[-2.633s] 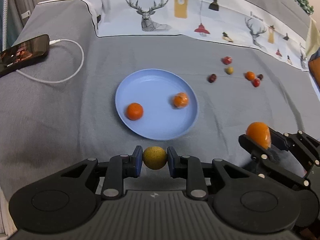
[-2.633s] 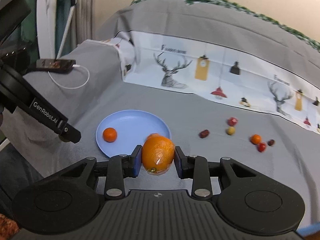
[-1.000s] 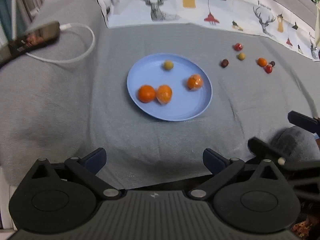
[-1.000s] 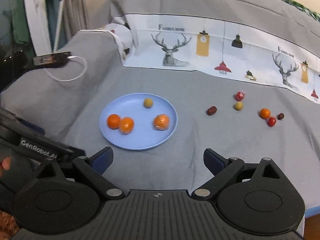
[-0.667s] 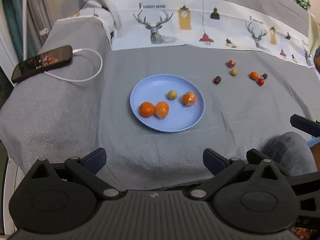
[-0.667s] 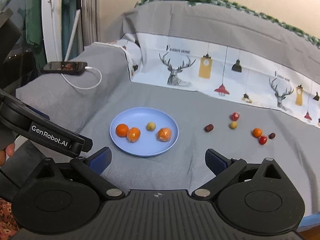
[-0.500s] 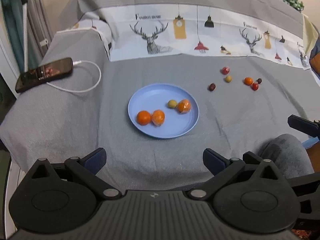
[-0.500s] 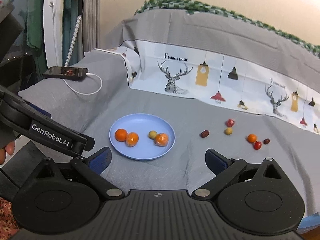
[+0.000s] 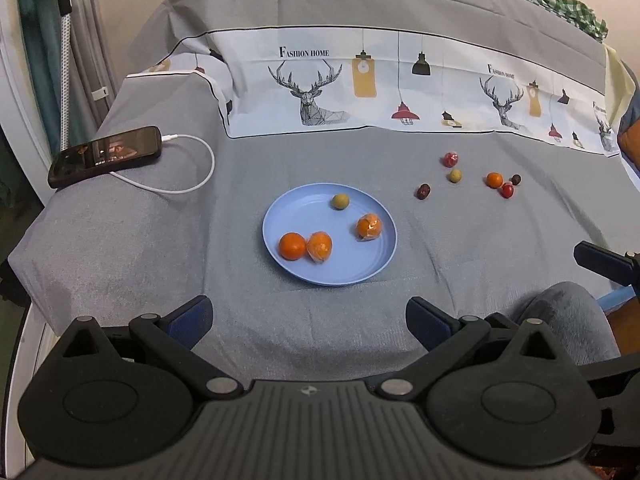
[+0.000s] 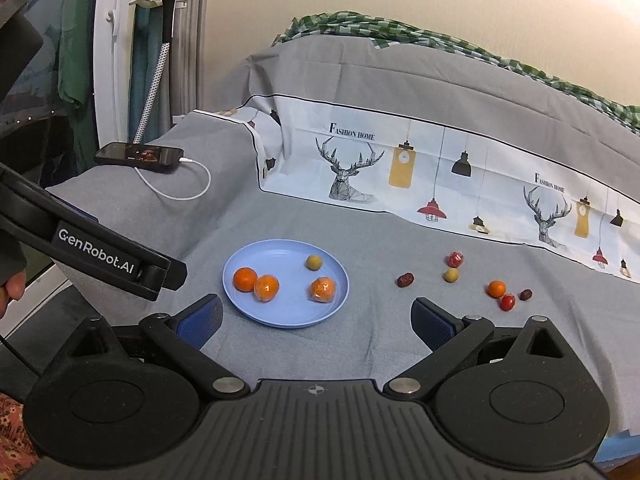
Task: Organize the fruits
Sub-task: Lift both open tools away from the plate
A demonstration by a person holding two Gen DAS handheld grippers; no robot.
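A blue plate [image 9: 304, 268] [image 10: 248, 312] lies on the grey cloth. It holds an orange [image 9: 292, 246] [image 10: 245, 279], two wrapped oranges [image 9: 369, 227] [image 10: 322, 289] and a small yellow-green fruit [image 9: 340, 201] [image 10: 314, 262]. Several small fruits lie loose on the cloth to the right: a dark red one [image 9: 423, 191], a yellow one [image 9: 455, 176], an orange one [image 9: 494, 179] [image 10: 496, 289]. My left gripper [image 9: 308, 316] is open and empty, well back from the plate. My right gripper [image 10: 316, 318] is open and empty, also held back.
A phone [image 9: 105, 156] [image 10: 140, 156] on a white cable lies at the cloth's back left. A printed white cloth band [image 9: 400, 92] rises behind. The left gripper's body [image 10: 100, 256] shows at the left of the right wrist view. A grey sleeve [image 9: 560, 320] is at the right.
Both grippers let go of their fruit; the orange and the yellow-green fruit now lie on the plate. Both grippers have opened and drawn back and up from the plate.
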